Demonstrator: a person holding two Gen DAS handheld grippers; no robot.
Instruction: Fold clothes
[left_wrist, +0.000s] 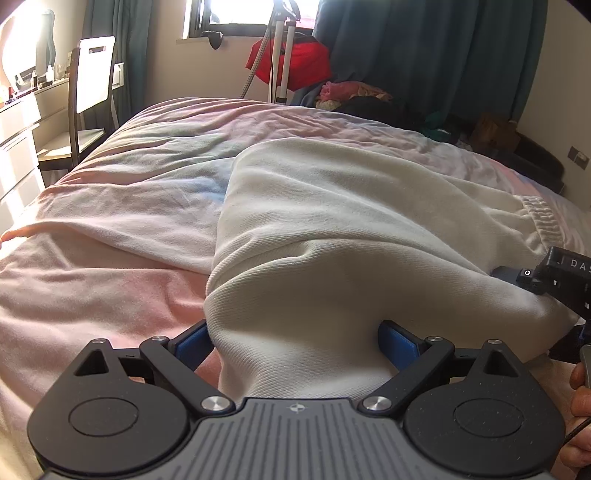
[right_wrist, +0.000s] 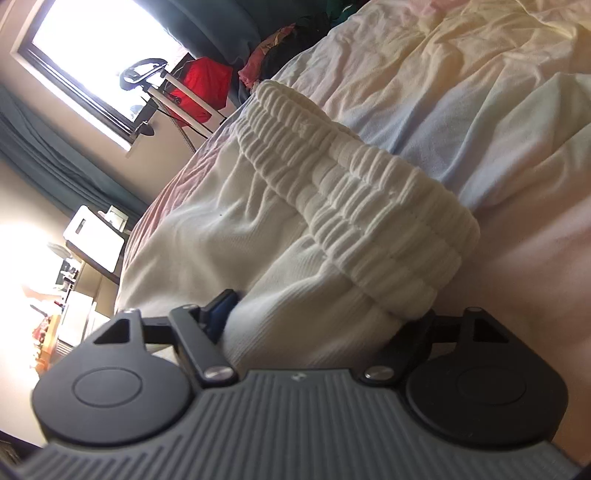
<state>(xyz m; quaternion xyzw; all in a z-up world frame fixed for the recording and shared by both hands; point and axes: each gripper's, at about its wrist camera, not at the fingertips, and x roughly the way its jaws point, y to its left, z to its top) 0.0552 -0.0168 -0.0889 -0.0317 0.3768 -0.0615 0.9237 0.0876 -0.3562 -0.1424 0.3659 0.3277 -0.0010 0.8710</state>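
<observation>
Garment: white ribbed-knit trousers (left_wrist: 351, 221) with a gathered elastic waistband (right_wrist: 369, 206), lying on the bed toward its right side, bunched at the near edge.
Support: bed with a pale pink cover (left_wrist: 110, 206), creased throughout.
Left gripper (left_wrist: 295, 343): jaws set wide around a thick fold of the trousers; blue pads (left_wrist: 397, 341) press the cloth on both sides.
Right gripper (right_wrist: 321, 321): jaws clamped on bunched cloth just below the waistband; one blue pad (right_wrist: 221, 310) visible, the other hidden by fabric.
Relation: the right gripper appears at the left view's right edge, touching the same garment.
Background: window (left_wrist: 255, 14), dark teal curtains (left_wrist: 424, 48), chair (left_wrist: 92, 92) beside the bed's left edge, red item (left_wrist: 295, 62) past the far edge.
</observation>
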